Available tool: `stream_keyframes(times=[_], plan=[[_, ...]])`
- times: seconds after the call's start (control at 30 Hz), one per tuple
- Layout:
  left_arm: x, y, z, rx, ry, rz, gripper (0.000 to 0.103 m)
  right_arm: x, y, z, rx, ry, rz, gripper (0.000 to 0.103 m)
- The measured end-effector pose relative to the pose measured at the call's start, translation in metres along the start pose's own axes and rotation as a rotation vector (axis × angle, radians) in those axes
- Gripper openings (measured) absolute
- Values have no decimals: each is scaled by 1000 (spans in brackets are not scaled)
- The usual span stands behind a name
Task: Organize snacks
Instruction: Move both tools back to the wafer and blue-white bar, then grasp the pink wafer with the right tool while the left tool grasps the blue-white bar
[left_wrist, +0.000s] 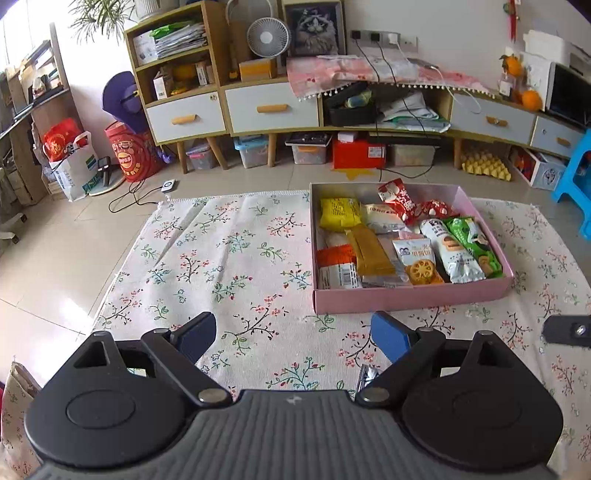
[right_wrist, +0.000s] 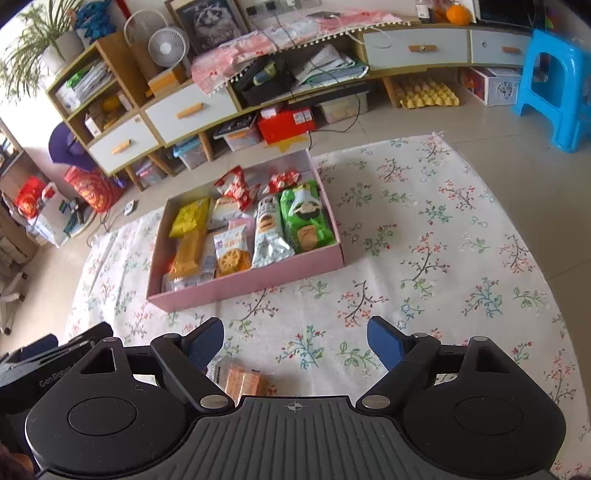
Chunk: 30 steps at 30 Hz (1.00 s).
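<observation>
A pink box (left_wrist: 406, 297) sits on the flowered cloth (left_wrist: 229, 258), packed with snacks: a yellow pack (left_wrist: 339, 213), a red pack (left_wrist: 399, 201), a green biscuit pack (left_wrist: 474, 240) and a white one (left_wrist: 448, 251). A loose biscuit pack (right_wrist: 245, 382) lies just below the right claw (right_wrist: 295, 339). Left claw (left_wrist: 293, 338) and right claw both stand apart, empty.

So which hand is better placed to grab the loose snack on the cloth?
Right, probably. The cracker packet lies just under the open right gripper, between its fingers. The left gripper, also open, shows only a sliver of wrapper at one finger. The pink box lies ahead.
</observation>
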<state>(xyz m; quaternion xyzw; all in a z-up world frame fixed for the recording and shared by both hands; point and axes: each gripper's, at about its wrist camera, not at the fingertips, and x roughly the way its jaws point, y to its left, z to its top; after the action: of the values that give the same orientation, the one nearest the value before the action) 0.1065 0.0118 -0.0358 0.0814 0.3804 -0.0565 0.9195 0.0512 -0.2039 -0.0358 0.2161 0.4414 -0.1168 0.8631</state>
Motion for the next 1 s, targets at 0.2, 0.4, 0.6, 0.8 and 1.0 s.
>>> stream_keyframes(times=[0.2, 0.4, 0.6, 0.8, 1.0], plan=[[21, 15, 0, -112, 120, -28, 89, 40, 24, -12, -94, 150, -8, 87], [23, 17, -1, -201, 182, -70, 89, 66, 51, -25, -176, 224, -38, 87], [22, 32, 0, -284, 194, -70, 89, 87, 66, -39, -212, 285, -50, 84], [26, 33, 0, -313, 216, -80, 89, 99, 75, -44, -189, 255, -113, 67], [29, 23, -1, -241, 208, -75, 89, 90, 69, -40, -161, 226, -134, 34]])
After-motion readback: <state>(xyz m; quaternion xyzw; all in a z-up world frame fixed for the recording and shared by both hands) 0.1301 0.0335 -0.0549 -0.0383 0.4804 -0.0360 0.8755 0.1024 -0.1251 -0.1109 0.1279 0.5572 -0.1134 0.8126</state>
